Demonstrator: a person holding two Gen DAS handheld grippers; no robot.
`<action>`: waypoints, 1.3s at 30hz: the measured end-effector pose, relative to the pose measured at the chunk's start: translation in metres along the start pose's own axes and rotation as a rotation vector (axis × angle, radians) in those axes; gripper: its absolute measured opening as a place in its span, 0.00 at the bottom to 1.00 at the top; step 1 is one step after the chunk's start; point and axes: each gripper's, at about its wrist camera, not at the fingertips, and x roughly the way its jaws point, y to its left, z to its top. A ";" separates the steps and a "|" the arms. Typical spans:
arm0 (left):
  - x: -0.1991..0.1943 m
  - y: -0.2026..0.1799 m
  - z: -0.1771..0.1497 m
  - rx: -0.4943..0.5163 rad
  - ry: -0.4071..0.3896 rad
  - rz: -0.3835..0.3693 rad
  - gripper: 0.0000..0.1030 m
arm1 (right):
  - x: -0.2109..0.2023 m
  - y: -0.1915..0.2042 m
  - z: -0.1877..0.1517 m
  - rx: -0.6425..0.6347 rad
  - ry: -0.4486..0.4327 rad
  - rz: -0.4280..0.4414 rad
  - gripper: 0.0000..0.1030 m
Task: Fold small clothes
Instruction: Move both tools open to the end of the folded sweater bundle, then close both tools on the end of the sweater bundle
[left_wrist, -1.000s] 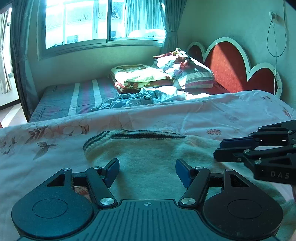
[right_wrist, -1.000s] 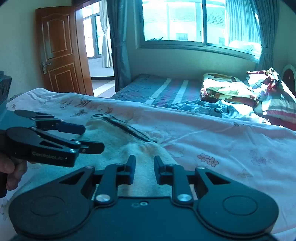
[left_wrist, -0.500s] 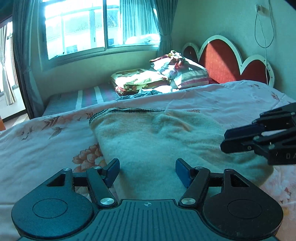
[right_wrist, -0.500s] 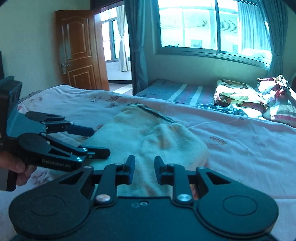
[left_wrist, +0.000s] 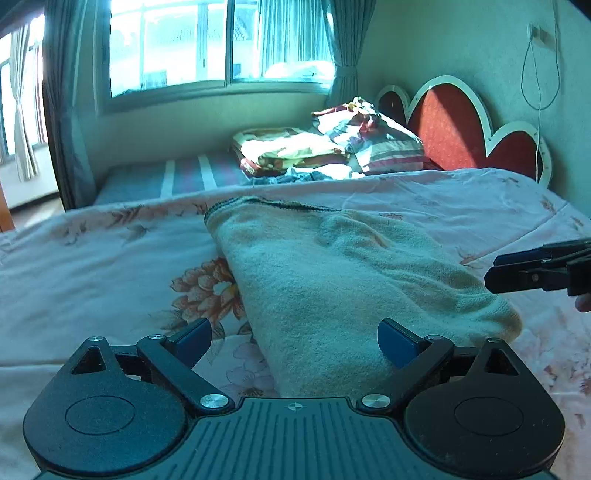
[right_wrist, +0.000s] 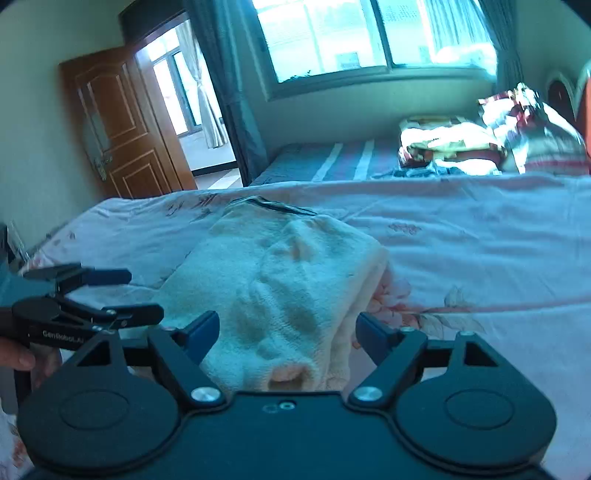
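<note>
Your left gripper (left_wrist: 293, 338) stands wide open with nothing between its blue pads (left_wrist: 397, 341), poised above the near end of the fuzzy cream sweater (left_wrist: 332, 280). Your right gripper (right_wrist: 284, 330) is spread apart too, empty, its fingers straddling the near bundled end of the same garment. Neither one holds any fabric.

The sweater lies on the floral bedsheet (left_wrist: 92, 266), already doubled into a long, thick strip, its dark-striped hem (left_wrist: 266, 203) at the far end toward the window. The right edge shows stacked layers — a loose lip of cloth peeks out at the near end in the right wrist view.

The risk from here, as I judge it, is in the pinch. The pile is plush and several layers deep, so a shallow bite may catch only the top layer and peel the fold open when you lift. If the two grippers take hold at uneven depths, the strip could twist — the next fold would land skewed. The sheet is soft too; press too low and you may grab it along with the sweater.
</note>
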 end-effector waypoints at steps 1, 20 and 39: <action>0.002 0.005 0.002 -0.019 0.022 -0.020 0.93 | 0.003 -0.011 0.003 0.063 0.022 0.010 0.74; 0.092 0.054 -0.006 -0.456 0.309 -0.372 0.71 | 0.073 -0.086 0.014 0.466 0.321 0.265 0.74; 0.099 0.029 0.008 -0.325 0.276 -0.295 0.68 | 0.085 -0.031 0.028 0.163 0.331 0.150 0.46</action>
